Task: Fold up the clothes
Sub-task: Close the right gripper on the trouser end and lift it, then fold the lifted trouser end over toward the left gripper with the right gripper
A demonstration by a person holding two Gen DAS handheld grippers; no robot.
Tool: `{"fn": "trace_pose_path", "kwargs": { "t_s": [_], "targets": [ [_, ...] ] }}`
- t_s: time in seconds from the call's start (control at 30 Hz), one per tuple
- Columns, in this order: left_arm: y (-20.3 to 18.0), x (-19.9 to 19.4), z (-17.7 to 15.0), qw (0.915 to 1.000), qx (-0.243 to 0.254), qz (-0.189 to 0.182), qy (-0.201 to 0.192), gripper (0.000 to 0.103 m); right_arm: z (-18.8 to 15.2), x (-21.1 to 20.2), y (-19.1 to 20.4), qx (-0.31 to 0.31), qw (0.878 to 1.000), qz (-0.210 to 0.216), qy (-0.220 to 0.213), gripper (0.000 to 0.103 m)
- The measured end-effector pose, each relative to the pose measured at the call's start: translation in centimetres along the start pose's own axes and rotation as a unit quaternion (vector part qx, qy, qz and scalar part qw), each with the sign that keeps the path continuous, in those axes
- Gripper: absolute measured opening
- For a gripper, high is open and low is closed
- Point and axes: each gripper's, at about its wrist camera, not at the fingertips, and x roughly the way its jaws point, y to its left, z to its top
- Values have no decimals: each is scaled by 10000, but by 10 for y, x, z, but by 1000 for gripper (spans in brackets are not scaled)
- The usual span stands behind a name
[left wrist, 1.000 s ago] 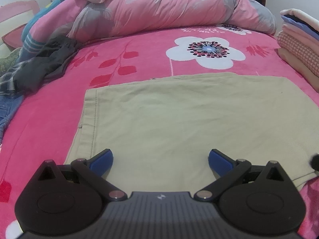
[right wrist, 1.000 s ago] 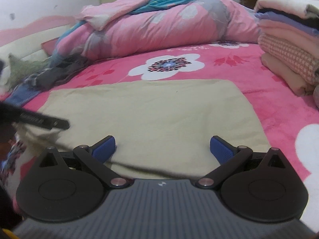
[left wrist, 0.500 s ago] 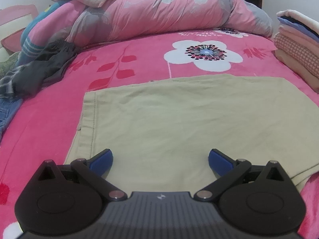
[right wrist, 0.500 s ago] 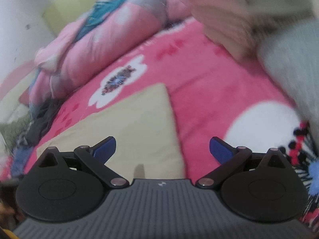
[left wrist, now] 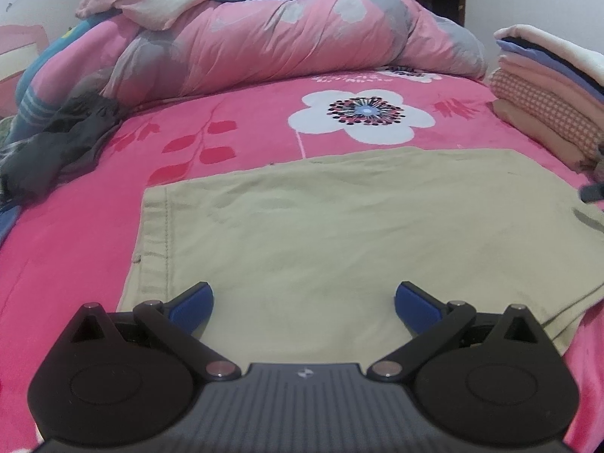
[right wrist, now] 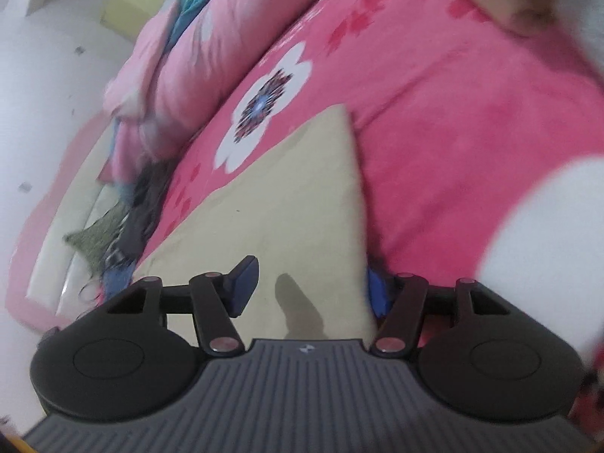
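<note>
Left gripper [left wrist: 304, 300]: jaws wide, empty, over the folded beige cotton garment [left wrist: 358, 226]. Right gripper [right wrist: 309, 287]: jaws closing astride the garment's edge at lower centre of the frame.

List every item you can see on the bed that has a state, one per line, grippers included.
Khaki garment: folded flat on the pink bedspread.
Left gripper: open, jaws wide above the garment's near edge, holding nothing.
Right gripper: rolled sideways, jaws closing around the garment's right edge.
Stack of clothes: folded, piled at the right.
Dark clothes: crumpled, unfolded, at the left.
Pink quilt: bunched up at the back.
</note>
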Motion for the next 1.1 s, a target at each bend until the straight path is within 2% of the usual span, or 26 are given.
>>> {"fn": "trace_pose_path", "kwargs": {
  "t_s": [0.17,0.27,0.33,0.43,0.7,0.93,1.1],
  "targets": [
    [2,1,0,10000,68,-65,-11,103,31,32,-10,-41,9979,546,356,54],
    [2,2,-1,9999,91,-55,-14,103,41,44,-14,-27,9966,703,422,38],
    [1,1,-1,9999,101,-55,-23,103,41,42,-17,55,9969,658,418,22],
    [1,1,-2,9999,132,-56,-45,103,40,31,-11,148,9972,646,349,10],
    [4,1,-8,9991,281,-187,-274,103,58,5,68,-452,9981,390,151,8],
    [4,1,-13,9980,327,-252,-474,103,69,6,154,-1051,9938,-213,307,7],
    [6,1,-16,9973,293,-300,-604,103,67,23,224,-1594,9839,-590,554,7]
  ]
}}
